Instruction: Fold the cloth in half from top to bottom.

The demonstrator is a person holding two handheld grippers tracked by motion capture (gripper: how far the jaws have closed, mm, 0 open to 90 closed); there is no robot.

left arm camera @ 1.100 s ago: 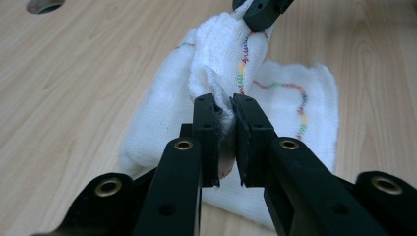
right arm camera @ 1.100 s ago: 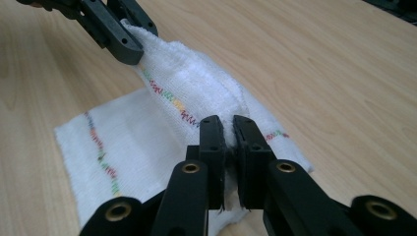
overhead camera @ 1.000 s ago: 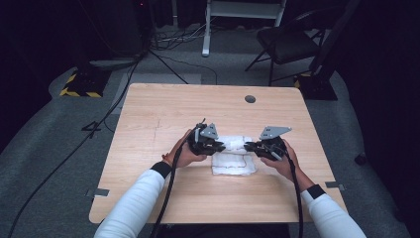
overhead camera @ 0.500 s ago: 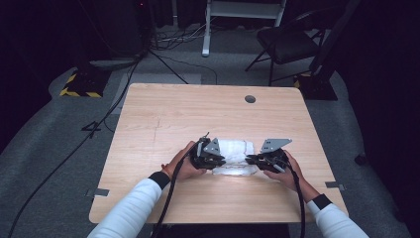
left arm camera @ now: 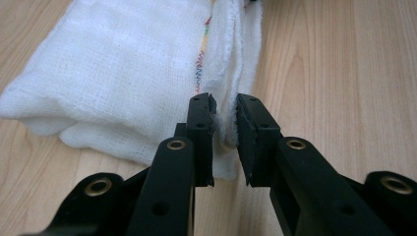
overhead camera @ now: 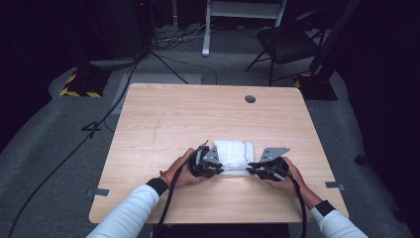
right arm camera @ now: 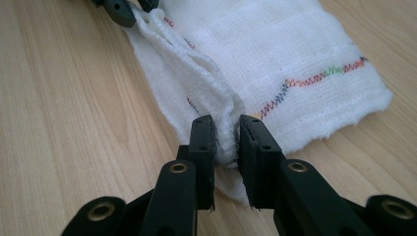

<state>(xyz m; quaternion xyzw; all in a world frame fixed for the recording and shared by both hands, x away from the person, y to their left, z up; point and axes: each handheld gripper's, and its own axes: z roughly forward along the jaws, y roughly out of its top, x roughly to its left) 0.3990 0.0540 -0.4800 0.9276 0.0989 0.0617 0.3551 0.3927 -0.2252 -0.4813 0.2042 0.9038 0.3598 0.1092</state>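
Both grippers loosen on the cloth's near edge; table beyond lies open.

The folded white cloth lies on the near half of the wooden table, between the left gripper and the right gripper, which close off its near corners from either side. The stretch of table beyond the cloth lies open up to a small round grommet near the far edge, and bare wood runs to both side edges. A dark chair and cables stand on the floor past the table.
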